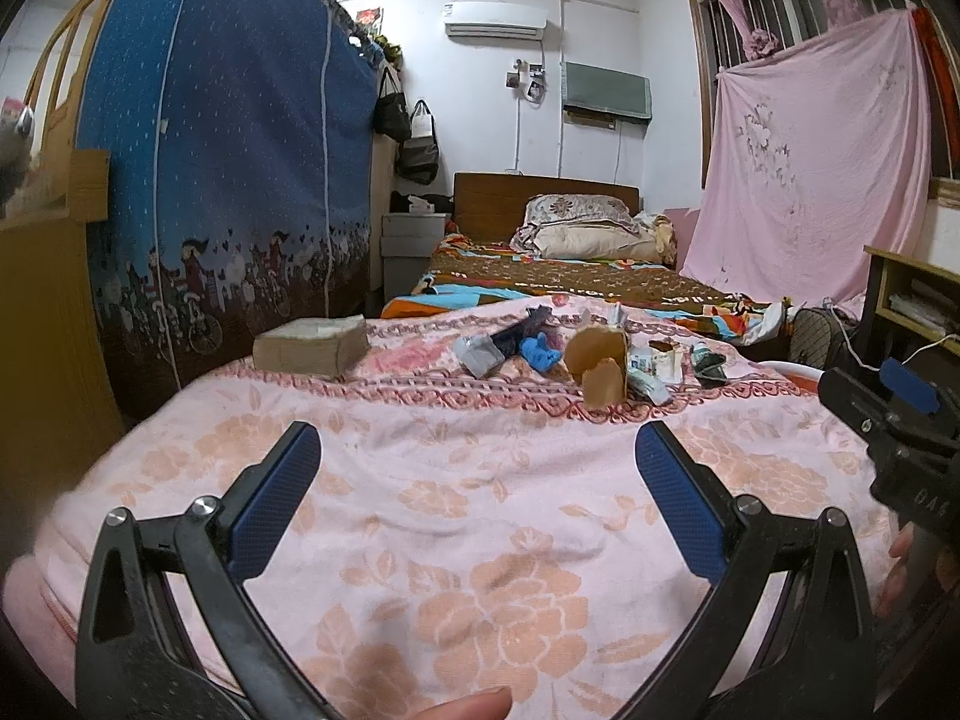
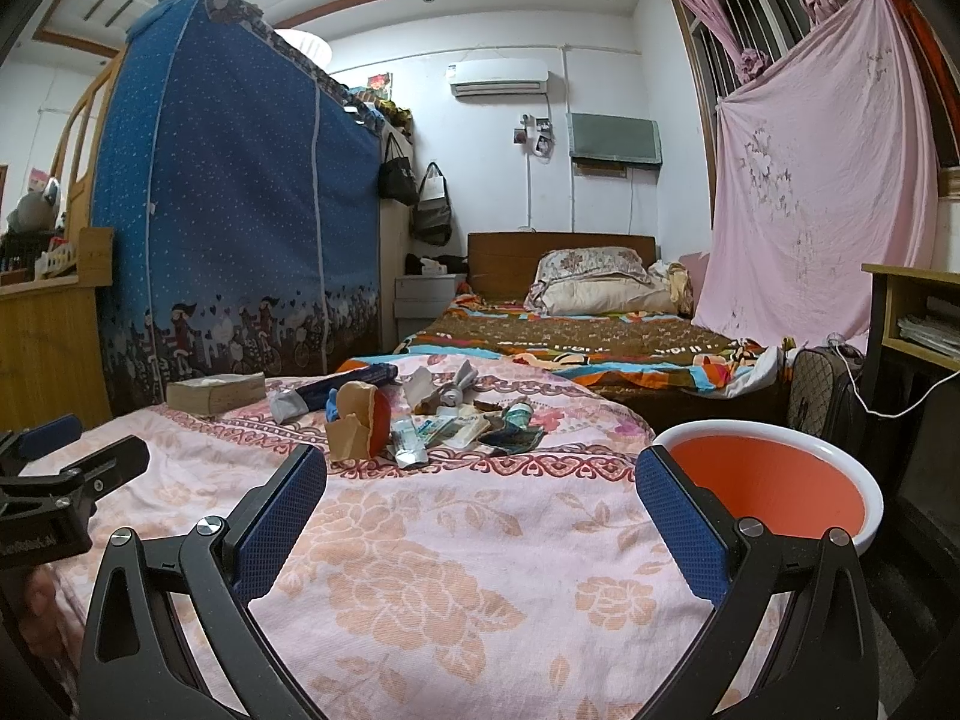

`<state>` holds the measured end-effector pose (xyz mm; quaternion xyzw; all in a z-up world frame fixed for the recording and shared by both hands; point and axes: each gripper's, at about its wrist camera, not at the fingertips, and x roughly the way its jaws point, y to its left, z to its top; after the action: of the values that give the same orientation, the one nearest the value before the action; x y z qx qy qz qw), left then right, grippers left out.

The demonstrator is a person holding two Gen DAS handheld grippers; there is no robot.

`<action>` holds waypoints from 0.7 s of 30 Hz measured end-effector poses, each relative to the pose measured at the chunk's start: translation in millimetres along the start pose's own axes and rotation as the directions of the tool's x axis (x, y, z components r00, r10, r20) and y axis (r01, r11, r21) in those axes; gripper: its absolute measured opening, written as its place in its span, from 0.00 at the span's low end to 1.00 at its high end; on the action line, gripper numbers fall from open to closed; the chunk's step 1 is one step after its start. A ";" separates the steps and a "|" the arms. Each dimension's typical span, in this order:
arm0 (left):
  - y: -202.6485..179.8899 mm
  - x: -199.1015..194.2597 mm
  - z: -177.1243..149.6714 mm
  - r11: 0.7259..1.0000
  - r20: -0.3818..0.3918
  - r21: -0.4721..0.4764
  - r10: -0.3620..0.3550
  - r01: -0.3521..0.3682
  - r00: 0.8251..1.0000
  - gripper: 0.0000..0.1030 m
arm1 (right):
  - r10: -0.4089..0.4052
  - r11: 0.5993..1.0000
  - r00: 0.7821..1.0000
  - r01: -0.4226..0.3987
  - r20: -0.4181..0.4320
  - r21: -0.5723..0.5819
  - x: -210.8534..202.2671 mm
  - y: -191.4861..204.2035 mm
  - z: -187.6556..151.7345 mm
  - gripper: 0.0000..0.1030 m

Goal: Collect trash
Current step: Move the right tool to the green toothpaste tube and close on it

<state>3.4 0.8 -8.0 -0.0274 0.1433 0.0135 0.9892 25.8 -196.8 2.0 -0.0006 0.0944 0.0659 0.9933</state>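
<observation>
Wide open blanket point(image 1: 456, 516) ahead of both hand-held grippers, nothing on it up to the trash pile point(image 2: 420, 414). Left hand-held gripper point(image 1: 477, 468) has its jaws spread, bare cloth between them; same for the right hand-held gripper point(image 2: 480, 492). Tissue pack point(image 1: 312, 345) sits left of the pile, apart from it. Basin point(image 2: 774, 480) crowds the right edge, just beside the right finger.

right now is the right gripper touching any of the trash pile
Apart. The right wrist view shows the open right gripper over bare pink blanket, with the trash pile lying well beyond its fingertips.
</observation>
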 end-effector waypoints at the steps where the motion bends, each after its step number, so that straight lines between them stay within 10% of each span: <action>1: 0.3 -0.4 4.4 1.000 0.006 0.008 0.006 -0.006 1.000 0.89 | 0.004 1.000 1.000 -0.004 0.000 0.010 -0.1 -1.1 2.0 1.00; 21: -13.8 50.1 90.6 0.996 0.135 0.048 -0.076 0.070 0.988 0.89 | 0.044 0.999 0.998 -0.045 0.054 0.011 73.9 -52.8 95.0 1.00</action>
<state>77.5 -6.9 65.2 -0.0104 0.0745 -0.0238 0.9969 122.4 -238.1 80.8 0.0096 0.0678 0.0874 0.9938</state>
